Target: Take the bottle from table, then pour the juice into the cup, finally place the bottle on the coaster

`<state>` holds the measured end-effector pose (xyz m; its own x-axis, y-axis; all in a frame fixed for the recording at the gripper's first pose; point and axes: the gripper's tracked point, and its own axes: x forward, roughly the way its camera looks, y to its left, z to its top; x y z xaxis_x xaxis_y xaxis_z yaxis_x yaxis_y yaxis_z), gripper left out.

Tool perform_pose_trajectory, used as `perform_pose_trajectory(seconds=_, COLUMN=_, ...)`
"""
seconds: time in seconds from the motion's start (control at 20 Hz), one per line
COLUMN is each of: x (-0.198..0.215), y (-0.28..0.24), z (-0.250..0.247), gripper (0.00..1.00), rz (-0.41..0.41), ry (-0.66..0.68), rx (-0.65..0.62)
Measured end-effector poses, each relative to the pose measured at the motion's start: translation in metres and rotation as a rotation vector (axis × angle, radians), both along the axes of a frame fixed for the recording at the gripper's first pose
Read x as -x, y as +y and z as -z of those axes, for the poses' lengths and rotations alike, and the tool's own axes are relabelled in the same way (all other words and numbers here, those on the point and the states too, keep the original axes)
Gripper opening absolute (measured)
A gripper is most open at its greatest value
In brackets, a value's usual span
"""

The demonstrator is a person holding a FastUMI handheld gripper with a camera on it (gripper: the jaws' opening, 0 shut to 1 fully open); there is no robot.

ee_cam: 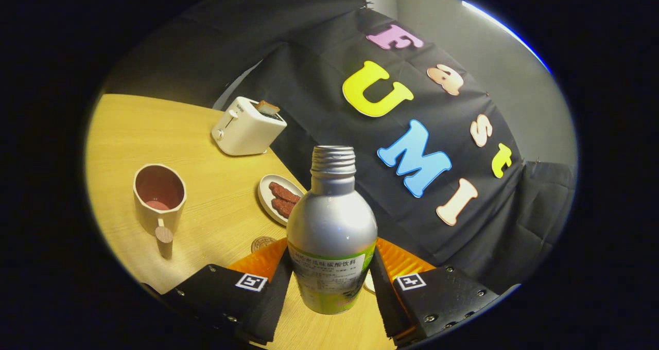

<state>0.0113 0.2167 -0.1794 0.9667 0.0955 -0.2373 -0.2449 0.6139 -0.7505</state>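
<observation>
My hand-held gripper (pixel 329 278) is clamped on the open bottle (pixel 332 226); I'd carry it level over the cup (pixel 159 195), then tip slowly, mouth above the rim.

Staged booth, dressed as a kitchen/breakfast corner: wooden surface (pixel 216 221) with a white toaster (pixel 247 127) holding toast, a plate (pixel 269 185) of food, a mug (pixel 158 194). Black cloth backdrop (pixel 309 72) over plain grey wall (pixel 494 51), not a real home.
</observation>
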Motion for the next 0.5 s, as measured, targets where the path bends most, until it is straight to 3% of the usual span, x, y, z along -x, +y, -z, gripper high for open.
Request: perform_pose_trajectory(seconds=0.5, x=0.001, y=0.024, z=0.039, gripper=0.76, rz=-0.067, ry=0.048, rx=0.268)
